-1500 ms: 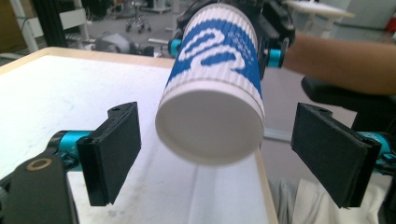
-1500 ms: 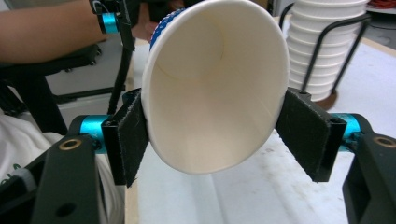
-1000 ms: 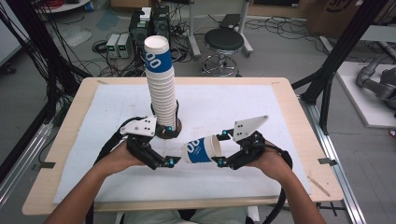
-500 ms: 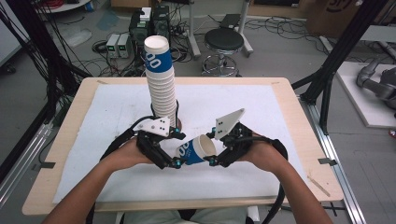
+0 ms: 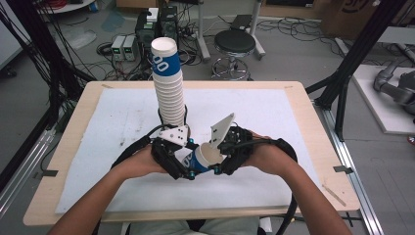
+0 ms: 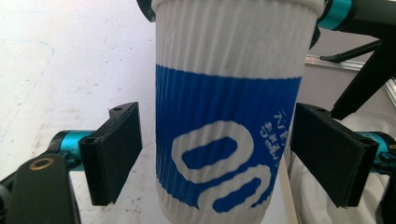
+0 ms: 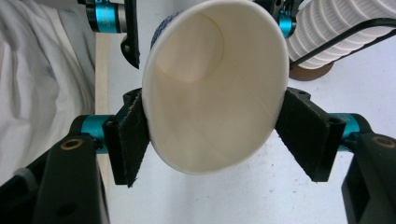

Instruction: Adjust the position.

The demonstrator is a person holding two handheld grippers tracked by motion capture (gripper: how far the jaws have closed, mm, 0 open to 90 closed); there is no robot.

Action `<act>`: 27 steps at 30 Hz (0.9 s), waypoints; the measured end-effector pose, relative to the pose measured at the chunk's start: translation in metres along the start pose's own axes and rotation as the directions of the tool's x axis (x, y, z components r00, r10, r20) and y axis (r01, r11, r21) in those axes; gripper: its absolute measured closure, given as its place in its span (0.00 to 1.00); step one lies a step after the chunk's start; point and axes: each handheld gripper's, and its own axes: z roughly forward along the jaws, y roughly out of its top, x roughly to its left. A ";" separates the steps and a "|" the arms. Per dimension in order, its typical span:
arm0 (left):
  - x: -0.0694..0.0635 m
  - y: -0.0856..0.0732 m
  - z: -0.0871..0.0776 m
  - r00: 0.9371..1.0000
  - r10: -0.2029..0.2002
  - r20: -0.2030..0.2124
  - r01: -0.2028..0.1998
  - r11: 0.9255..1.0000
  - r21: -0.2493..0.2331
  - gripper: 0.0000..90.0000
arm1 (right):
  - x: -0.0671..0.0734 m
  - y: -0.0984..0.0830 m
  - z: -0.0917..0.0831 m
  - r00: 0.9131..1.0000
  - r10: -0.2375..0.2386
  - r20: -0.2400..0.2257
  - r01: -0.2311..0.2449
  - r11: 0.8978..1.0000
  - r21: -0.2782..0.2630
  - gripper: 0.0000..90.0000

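Note:
A white ribbed paper cup with a blue band point(image 5: 203, 156) lies on its side in the air over the table's front middle. My right gripper point(image 5: 220, 159) is shut on it near the rim, and its pads point(image 7: 133, 135) squeeze the mouth point(image 7: 215, 93) into an oval. My left gripper point(image 5: 188, 169) faces it from the left. Its jaws have just been closing around the cup's base end point(image 6: 224, 140), with a narrow gap showing at the left pad point(image 6: 114, 154). A tall stack of the same cups point(image 5: 169, 88) stands just behind both grippers.
A white sheet point(image 5: 274, 112) covers the wooden table point(image 5: 313, 122). The stack rests on a brown base point(image 7: 310, 72) right behind the hands. Black cables trail from both grippers. A stool point(image 5: 235, 44) and equipment stand on the floor beyond the table.
Both hands have come together at the front middle. The right gripper carried the cup left and a little up, and the cup's base end has slid in between the left jaws.

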 end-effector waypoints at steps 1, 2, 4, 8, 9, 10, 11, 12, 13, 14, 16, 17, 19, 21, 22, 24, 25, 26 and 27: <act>0.000 0.000 0.001 1.000 -0.002 0.001 0.002 1.000 0.004 0.19 | 0.000 0.000 0.001 1.000 -0.002 -0.003 0.002 1.000 0.003 0.32; 0.000 0.000 0.001 1.000 -0.002 0.005 0.002 1.000 0.008 0.20 | 0.001 0.001 0.002 1.000 -0.002 -0.005 0.002 1.000 0.011 0.32; 0.001 0.000 0.003 1.000 -0.005 0.011 0.005 1.000 0.013 0.21 | 0.001 0.001 0.004 1.000 -0.005 -0.006 0.005 1.000 0.025 0.32; 0.001 -0.001 0.008 0.999 -0.007 0.037 0.005 0.999 0.039 0.26 | 0.002 0.003 0.008 1.000 -0.017 -0.022 0.018 0.999 0.042 0.32; 0.001 -0.001 0.009 0.999 -0.007 0.039 0.005 0.999 0.042 0.27 | 0.003 0.003 0.008 0.999 -0.019 -0.026 0.021 0.999 0.049 0.32; 0.001 -0.001 0.011 0.999 -0.004 0.042 0.002 0.999 0.049 0.28 | 0.003 0.003 0.009 1.000 -0.019 -0.024 0.021 0.998 0.053 0.32; 0.001 -0.001 0.012 0.999 -0.002 0.050 0.000 0.998 0.055 0.29 | 0.003 0.003 0.010 0.999 -0.022 -0.024 0.023 0.998 0.062 0.32; 0.000 -0.001 0.013 0.998 0.004 0.055 -0.008 0.998 0.058 0.31 | 0.004 0.003 0.011 0.999 -0.022 -0.028 0.024 0.997 0.067 0.32; 0.000 -0.001 0.014 0.998 0.010 0.056 -0.014 0.998 0.062 0.32 | 0.004 0.003 0.012 0.999 -0.027 -0.030 0.029 0.997 0.075 0.32; 0.000 -0.001 0.015 0.998 0.011 0.058 -0.015 0.998 0.064 0.33 | 0.005 0.003 0.012 0.999 -0.028 -0.032 0.031 0.996 0.079 0.32; -0.001 -0.002 0.017 0.998 0.015 0.057 -0.019 0.998 0.058 0.33 | 0.005 0.003 0.013 0.999 -0.028 -0.038 0.031 0.996 0.082 0.32; -0.002 -0.002 0.018 0.998 0.021 0.054 -0.024 0.998 0.057 0.33 | 0.006 0.002 0.013 0.999 -0.030 -0.036 0.033 0.996 0.084 0.32; -0.002 -0.004 0.018 0.998 0.028 0.049 -0.030 0.999 0.044 0.33 | 0.006 0.001 0.013 0.999 -0.025 -0.036 0.028 0.996 0.079 0.31; -0.003 -0.006 0.018 0.998 0.026 0.050 -0.027 0.999 0.019 0.32 | 0.006 -0.001 0.013 0.999 -0.020 -0.037 0.022 0.998 0.066 0.29; -0.003 -0.007 0.017 0.998 0.026 0.053 -0.027 1.000 0.008 0.32 | 0.006 -0.002 0.013 0.999 -0.016 -0.039 0.018 0.998 0.054 0.28; -0.003 -0.009 0.016 0.998 0.022 0.056 -0.021 1.000 -0.020 0.31 | 0.005 -0.004 0.012 0.999 0.007 -0.050 -0.006 1.000 0.016 0.26; -0.004 -0.010 0.015 0.998 0.021 0.055 -0.019 0.999 -0.037 0.31 | 0.005 -0.005 0.010 0.999 0.013 -0.052 -0.013 1.000 0.003 0.26; -0.003 -0.012 0.014 0.998 0.025 0.055 -0.021 0.998 -0.056 0.31 | 0.005 -0.005 0.009 0.998 0.025 -0.051 -0.026 0.999 -0.018 0.25; -0.004 -0.015 0.014 0.998 0.022 0.054 -0.018 0.997 -0.071 0.31 | 0.005 -0.006 0.008 0.998 0.036 -0.049 -0.038 0.998 -0.042 0.24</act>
